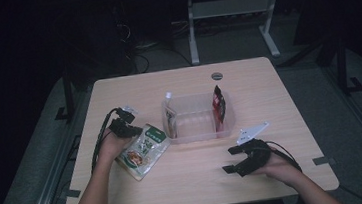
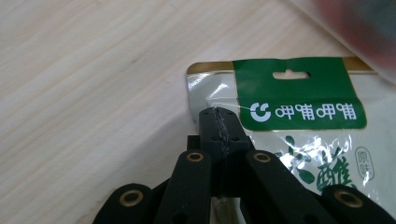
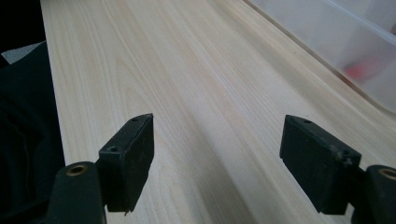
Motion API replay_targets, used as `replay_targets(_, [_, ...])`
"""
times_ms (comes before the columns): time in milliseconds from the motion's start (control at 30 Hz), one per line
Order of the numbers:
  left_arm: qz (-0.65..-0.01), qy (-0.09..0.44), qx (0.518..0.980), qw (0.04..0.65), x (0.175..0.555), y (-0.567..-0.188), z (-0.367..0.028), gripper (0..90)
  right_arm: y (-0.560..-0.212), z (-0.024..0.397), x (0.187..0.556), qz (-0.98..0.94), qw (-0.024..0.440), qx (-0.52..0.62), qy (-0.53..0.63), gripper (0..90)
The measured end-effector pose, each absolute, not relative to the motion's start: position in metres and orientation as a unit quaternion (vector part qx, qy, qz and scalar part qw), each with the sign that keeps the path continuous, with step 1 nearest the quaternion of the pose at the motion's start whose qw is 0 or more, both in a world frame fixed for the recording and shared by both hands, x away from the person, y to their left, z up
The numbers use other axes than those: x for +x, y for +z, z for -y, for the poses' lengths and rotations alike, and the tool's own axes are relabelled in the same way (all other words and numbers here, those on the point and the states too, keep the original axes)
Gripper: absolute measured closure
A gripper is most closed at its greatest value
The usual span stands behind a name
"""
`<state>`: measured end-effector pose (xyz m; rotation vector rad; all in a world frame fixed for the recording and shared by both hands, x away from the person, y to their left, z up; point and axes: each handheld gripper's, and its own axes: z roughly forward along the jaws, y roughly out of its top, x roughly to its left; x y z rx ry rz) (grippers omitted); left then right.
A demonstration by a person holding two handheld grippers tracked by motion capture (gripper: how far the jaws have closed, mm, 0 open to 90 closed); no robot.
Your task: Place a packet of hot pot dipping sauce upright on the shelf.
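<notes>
The green-and-white snack pouch (image 1: 142,151) lies flat on the worktop (image 1: 269,98), just left of the clear plastic bin (image 1: 199,130), which already holds a spouted pouch (image 1: 170,114) and a red packet (image 1: 219,103) standing against its end walls. The left gripper (image 2: 219,122) has its jaws pressed together on the pouch's sealed edge, beside the green header with the hang hole. The right gripper (image 3: 217,154) rests over bare worktop in front of the bin, jaws spread, holding nothing. Assessment: the pouch appears light, limp and glossy, so likely slippery; it will sag when lifted. The flat sealed border is the soundest hold; the filled middle would likely crush or slide.
</notes>
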<state>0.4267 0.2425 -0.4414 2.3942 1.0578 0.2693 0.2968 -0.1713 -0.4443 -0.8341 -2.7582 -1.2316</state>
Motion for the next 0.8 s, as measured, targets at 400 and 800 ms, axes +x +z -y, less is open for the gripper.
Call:
replay_targets(400, [-0.395,0.107,0.866,0.288,0.374,-0.420,-0.257,70.6,-0.444,0.173,0.297,0.879,0.002,-0.268,-0.395,25.7])
replay_targets(800, [-0.420,0.100,0.859,0.275,0.339,-0.443,-0.268,33.5,-0.443,0.172,0.297,0.880,-0.001,-0.266,-0.393,25.7])
